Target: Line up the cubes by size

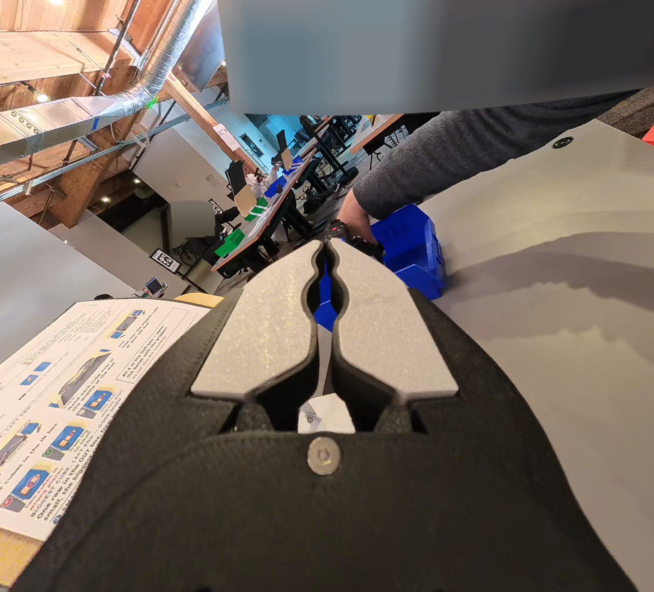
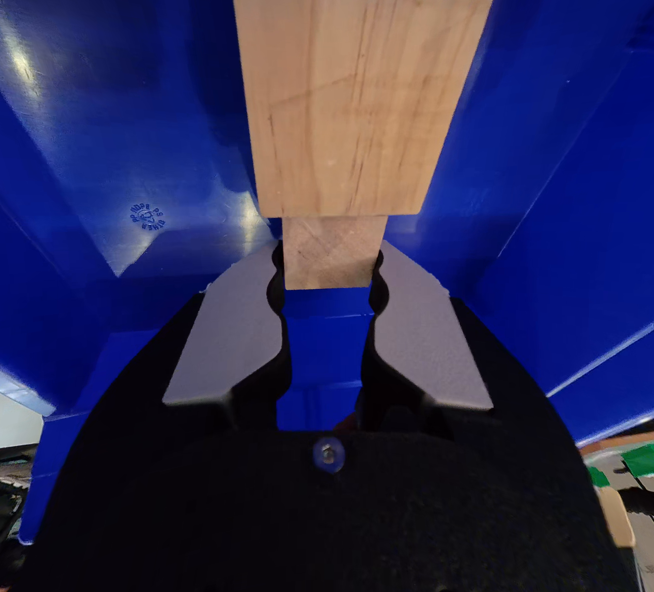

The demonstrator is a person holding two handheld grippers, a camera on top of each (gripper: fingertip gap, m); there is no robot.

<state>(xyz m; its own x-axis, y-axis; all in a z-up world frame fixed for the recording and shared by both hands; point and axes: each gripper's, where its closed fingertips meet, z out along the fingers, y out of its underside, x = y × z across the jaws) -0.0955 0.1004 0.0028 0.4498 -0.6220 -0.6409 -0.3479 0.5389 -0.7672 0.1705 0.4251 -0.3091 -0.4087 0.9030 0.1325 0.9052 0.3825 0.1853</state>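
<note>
In the right wrist view my right gripper [image 2: 328, 258] reaches into a blue bin [image 2: 134, 108]. Its two pads press on the sides of a small wooden cube [image 2: 329, 249]. A larger wooden cube [image 2: 354, 90] sits right behind the small one and touches it. In the left wrist view my left gripper [image 1: 327, 246] is shut with nothing between its fingertips; it is raised and tilted over the grey table [image 1: 548, 309]. That view also shows the blue bin [image 1: 417, 249], with a person's hand [image 1: 355, 221] holding the right gripper in it.
A printed instruction sheet [image 1: 78, 380] lies at the left of the left wrist view. A grey sleeve [image 1: 460, 164] reaches over the table. Other tables with green and blue bins stand in the room behind. The left gripper's tips are roughly 50 cm from the right gripper's.
</note>
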